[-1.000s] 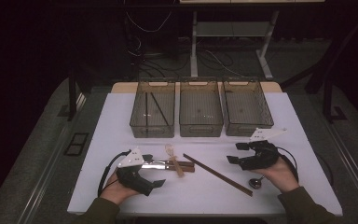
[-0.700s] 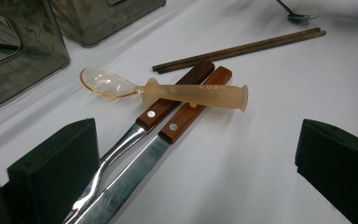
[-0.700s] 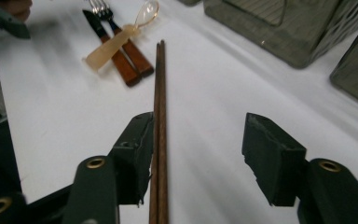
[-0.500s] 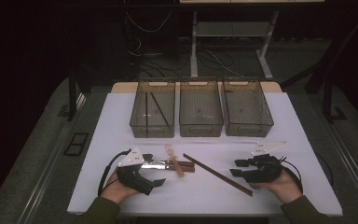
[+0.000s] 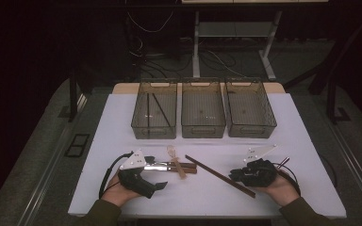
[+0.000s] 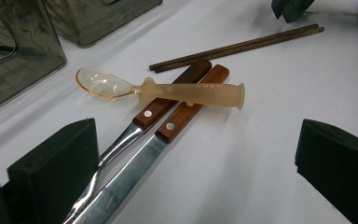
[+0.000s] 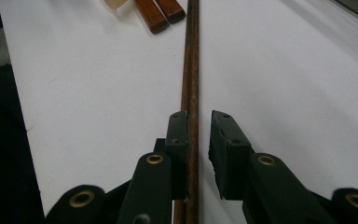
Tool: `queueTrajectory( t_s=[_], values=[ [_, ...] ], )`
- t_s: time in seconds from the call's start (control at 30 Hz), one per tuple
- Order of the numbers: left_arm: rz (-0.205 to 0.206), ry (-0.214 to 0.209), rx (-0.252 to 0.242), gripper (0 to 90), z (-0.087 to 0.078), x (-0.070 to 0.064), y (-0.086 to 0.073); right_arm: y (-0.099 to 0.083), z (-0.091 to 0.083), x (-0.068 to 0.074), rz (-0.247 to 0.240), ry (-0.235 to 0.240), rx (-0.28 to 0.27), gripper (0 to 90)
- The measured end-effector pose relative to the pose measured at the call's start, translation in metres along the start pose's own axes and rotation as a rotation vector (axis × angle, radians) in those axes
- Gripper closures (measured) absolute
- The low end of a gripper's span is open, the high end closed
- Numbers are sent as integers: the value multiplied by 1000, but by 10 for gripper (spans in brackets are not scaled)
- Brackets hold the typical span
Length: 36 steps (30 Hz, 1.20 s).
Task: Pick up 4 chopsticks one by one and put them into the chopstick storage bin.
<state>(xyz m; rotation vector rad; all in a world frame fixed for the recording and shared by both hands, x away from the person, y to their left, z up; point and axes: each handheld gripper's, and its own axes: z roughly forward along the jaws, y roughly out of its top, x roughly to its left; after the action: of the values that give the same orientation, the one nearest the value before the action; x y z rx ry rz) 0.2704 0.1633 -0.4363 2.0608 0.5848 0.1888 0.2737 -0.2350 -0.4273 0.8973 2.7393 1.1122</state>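
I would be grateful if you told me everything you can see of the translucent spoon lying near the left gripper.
The translucent spoon looks like soft, frosted plastic: a clear amber-tinted bowl and a thick, milky, cylinder-like handle with faint lettering. It lies flat and crosswise on the two wooden handles of the knife-like utensils, its bowl out over the white table. It sits ahead of the left gripper, whose jaws stand wide apart and do not touch it.

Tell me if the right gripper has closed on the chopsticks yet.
Not yet. The right gripper straddles the chopsticks, jaws slightly apart; a gap shows beside the right jaw.
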Motion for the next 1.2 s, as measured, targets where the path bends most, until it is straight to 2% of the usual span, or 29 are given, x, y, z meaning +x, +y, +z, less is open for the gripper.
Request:
queueTrajectory(
  t_s=[0.2, 0.37, 0.83, 1.2],
  values=[
    [4, -2, 4, 0, 0, -1, 0, 1, 8, 3, -23, -18, 48, 814],
    [7, -2, 7, 0, 0, 0, 0, 1, 12, 2, -32, -21, 66, 823],
    [4, 1, 5, 0, 0, 0, 0, 0, 16, -1, -35, -41, 86, 829],
    [6, 0, 13, 0, 1, -1, 0, 0, 17, 3, -42, -68, 94, 836]
  ],
)
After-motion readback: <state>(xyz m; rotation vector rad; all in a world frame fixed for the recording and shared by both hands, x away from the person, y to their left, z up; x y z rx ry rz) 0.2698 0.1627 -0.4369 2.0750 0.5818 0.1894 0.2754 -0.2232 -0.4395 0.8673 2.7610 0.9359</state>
